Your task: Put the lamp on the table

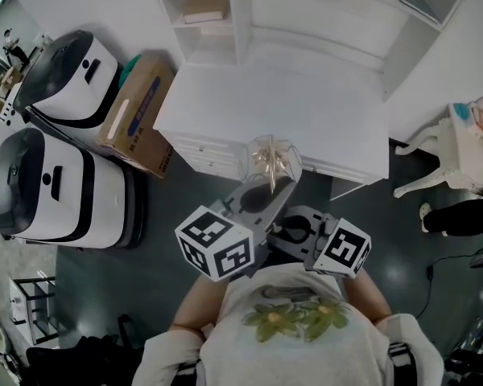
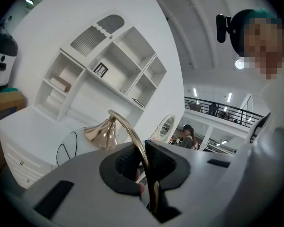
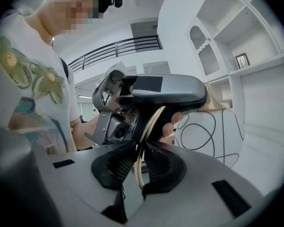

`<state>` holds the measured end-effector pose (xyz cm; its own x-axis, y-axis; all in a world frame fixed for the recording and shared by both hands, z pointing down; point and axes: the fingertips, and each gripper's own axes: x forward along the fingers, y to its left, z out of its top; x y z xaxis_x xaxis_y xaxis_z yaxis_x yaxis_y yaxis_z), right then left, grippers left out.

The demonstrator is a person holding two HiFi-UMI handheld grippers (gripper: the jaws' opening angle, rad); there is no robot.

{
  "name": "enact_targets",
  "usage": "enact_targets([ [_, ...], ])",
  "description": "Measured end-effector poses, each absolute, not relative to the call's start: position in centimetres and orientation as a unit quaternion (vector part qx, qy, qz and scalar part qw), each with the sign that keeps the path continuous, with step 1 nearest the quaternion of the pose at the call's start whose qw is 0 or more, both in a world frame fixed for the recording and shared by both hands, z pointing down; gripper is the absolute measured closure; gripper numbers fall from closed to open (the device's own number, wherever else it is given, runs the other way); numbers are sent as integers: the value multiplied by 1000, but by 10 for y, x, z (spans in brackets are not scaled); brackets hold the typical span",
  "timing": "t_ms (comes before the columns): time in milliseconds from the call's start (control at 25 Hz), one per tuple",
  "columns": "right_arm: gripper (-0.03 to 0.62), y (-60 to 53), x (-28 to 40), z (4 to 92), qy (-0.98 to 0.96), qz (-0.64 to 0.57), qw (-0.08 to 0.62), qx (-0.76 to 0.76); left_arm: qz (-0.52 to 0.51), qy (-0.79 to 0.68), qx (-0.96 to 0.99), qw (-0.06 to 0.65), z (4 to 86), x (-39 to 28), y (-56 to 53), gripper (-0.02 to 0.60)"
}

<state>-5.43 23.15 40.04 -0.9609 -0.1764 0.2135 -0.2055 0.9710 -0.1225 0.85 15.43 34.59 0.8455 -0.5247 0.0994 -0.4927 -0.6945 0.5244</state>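
Left gripper (image 2: pixel 143 167) and right gripper (image 3: pixel 141 167) were each clamped on the curved gold stem (image 2: pixel 128 126) of the lamp (image 1: pixel 270 161). Lamp was held aloft, its pale shade (image 3: pixel 213 134) at the white table's (image 1: pixel 306 111) front edge.

The head view looks steeply down from above the person onto the lamp (image 1: pixel 271 161) and the white table (image 1: pixel 306 111) on the far side. The left gripper view sits close behind its jaws and faces up toward the shelves (image 2: pixel 109 65). The right gripper view faces left, close to the left gripper (image 3: pixel 156 109) and the person (image 3: pixel 33 79). All three share the lamp.
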Motion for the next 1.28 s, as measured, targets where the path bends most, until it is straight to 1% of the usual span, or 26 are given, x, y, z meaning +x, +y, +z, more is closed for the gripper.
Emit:
enact_targets([
  [640,526,109,-38,357,-993,29,84,80,-36,-295,924,239,299,25,33,531],
  [960,523,64,-36,347,-995,19,75,60,-48,-309,921,234,289,24,-14,531],
  [1280,522,26,-38,352,-994,19,84,61,-44,-310,919,239,294,23,-54,532],
])
